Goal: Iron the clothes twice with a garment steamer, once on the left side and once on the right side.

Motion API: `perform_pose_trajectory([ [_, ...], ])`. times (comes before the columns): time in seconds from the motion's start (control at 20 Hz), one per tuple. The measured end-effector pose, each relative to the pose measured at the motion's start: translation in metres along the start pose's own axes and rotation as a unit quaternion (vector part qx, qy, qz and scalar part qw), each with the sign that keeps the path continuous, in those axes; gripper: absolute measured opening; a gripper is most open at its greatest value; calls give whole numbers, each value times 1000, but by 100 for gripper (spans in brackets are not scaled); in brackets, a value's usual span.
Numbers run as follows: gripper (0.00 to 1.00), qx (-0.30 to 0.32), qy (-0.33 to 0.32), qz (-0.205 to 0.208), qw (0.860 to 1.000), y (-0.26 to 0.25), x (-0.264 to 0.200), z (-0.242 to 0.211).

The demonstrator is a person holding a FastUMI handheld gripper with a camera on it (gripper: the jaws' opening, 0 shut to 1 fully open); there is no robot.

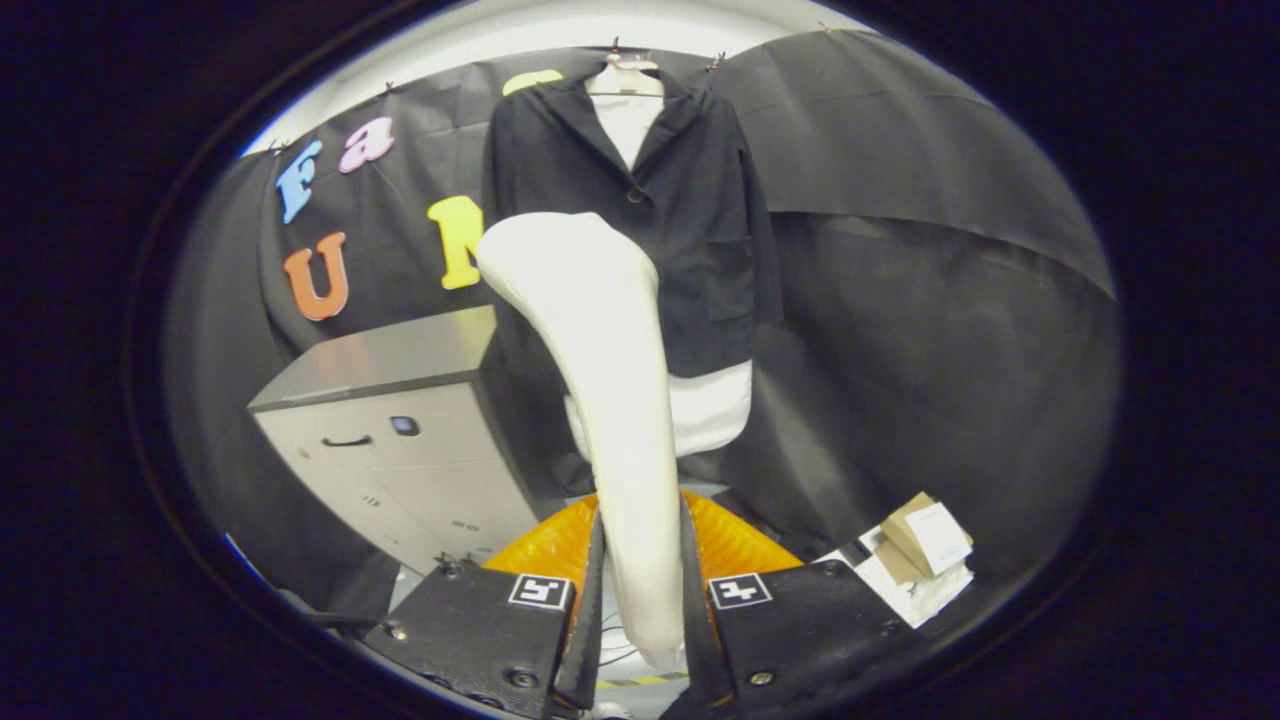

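Steamer (pixel 610 400) gripped in claw (pixel 640 600), raised toward jacket (pixel 690 220) hung on booth wall.

Claw is clenched on the steamer's handle, both fingers (pixel 585 610) pressed to its sides; head is held upright ahead of the fingers, approx. level w/ the jacket's left half as viewed. Jacket is hung on a hanger (pixel 625 75) over a white shirt (pixel 715 405), beyond the steamer; contact btwn head and cloth can't be told. Cabinet (pixel 400 430) is seen beside the garment, boxes (pixel 925 545) on the floor on the other side. Risks, as judged: handle is tapered and smooth, so slip or twist in the grip is possible during a stroke; cloth could be snagged or pulled off the hanger if pressed too hard; one side could be skipped if strokes aren't kept apart.
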State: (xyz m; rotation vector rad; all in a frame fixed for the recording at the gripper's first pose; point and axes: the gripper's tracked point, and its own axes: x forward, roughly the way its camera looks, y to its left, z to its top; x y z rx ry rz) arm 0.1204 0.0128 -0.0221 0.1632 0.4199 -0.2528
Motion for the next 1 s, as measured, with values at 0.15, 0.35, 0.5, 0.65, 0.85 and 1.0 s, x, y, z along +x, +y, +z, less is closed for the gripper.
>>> perform_pose_trajectory([
  [0.15, 37, -20, -14, 19, 1000, 34, -33, -18],
  [0.35, 37, -39, -5, 44, 998, 61, -67, -45],
  [0.5, 37, -50, -5, 49, 997, 73, -85, -57],
  [0.65, 37, -42, 14, 68, 997, 79, -98, -75],
  [0.85, 37, -50, 20, 72, 996, 77, -102, -79],
  [1.0, 37, -57, 16, 72, 996, 73, -104, -76],
])
